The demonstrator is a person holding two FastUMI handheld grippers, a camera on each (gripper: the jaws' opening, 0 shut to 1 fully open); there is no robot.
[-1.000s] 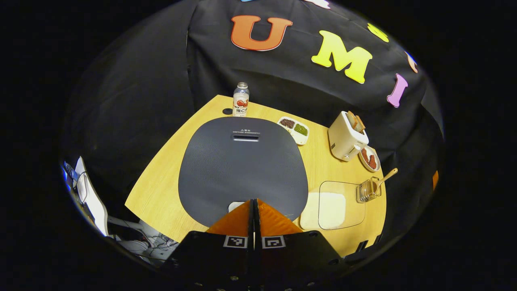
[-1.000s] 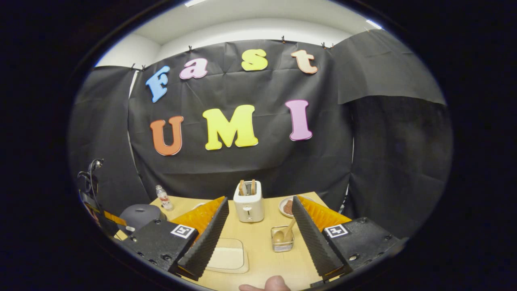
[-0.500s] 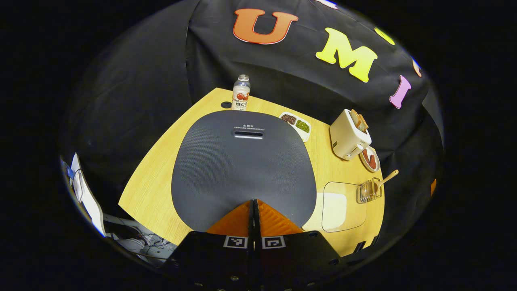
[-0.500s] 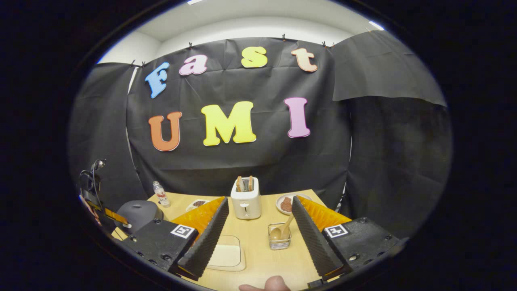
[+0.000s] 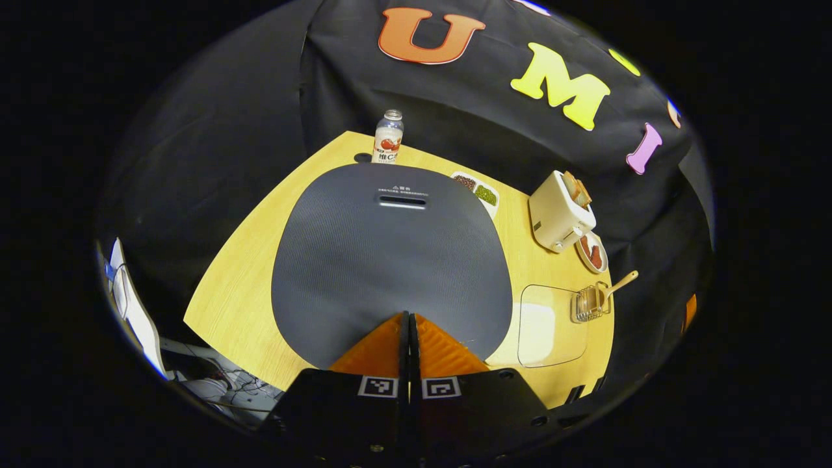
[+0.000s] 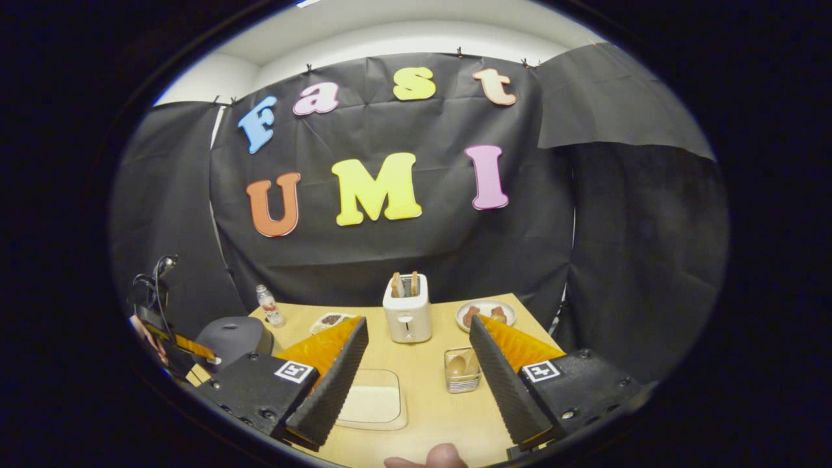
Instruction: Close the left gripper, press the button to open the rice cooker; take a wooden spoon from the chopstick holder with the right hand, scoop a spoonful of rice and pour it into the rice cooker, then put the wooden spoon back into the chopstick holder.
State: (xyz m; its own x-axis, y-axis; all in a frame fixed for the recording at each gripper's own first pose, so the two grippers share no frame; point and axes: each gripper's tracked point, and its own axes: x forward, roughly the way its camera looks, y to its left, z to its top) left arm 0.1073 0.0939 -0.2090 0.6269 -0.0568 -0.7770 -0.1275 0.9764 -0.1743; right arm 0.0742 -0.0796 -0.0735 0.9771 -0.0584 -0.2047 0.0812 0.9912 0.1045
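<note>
Our left gripper [image 5: 409, 318] is clenched empty at the near edge of the rice cooker [image 5: 390, 260], lid down. If we miss the hidden button, it won't pop. Our right gripper [image 6: 416, 338] hangs spread; beyond, the wooden spoon [image 6: 456, 366] sits in the chopstick holder [image 6: 463, 380].

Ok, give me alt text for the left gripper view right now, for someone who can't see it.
The left gripper, shut, points down at the front edge of the closed rice cooker on a wooden table. To its right sit a rice tray and a chopstick holder holding the wooden spoon.
</note>
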